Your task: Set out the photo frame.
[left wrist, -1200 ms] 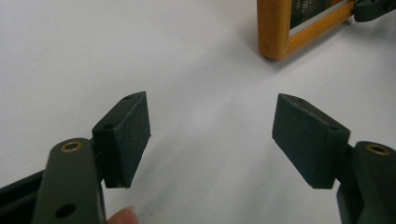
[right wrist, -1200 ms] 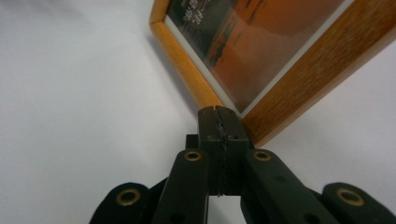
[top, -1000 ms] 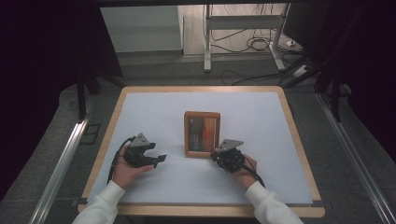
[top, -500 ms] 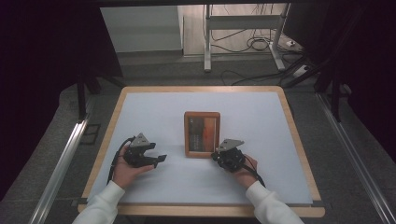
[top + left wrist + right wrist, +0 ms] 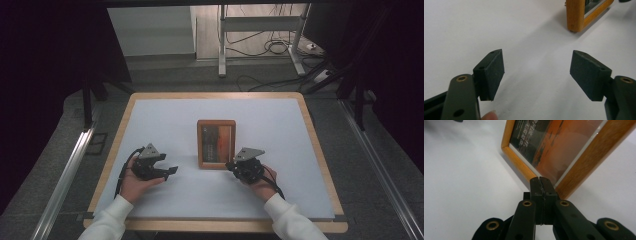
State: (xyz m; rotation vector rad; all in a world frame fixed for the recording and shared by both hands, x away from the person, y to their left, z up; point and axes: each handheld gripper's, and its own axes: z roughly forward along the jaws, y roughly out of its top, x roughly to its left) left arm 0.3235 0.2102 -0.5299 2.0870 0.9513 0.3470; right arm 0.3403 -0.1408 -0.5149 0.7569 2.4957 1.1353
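since the right gripper, pinched together, sits at the picture frame corner, nudge slowly; left gripper gapes wide.

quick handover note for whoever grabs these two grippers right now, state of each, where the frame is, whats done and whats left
Left gripper: jaws open, nothing between them, resting on the white table left of the wooden picture frame.
Right gripper: jaws shut, empty, tips at the frame's near right corner.
Frame: lies flat mid-table, picture up.
Done: nothing visible yet; frame not gripped.
Left: probably take hold of the frame and lift or move it.
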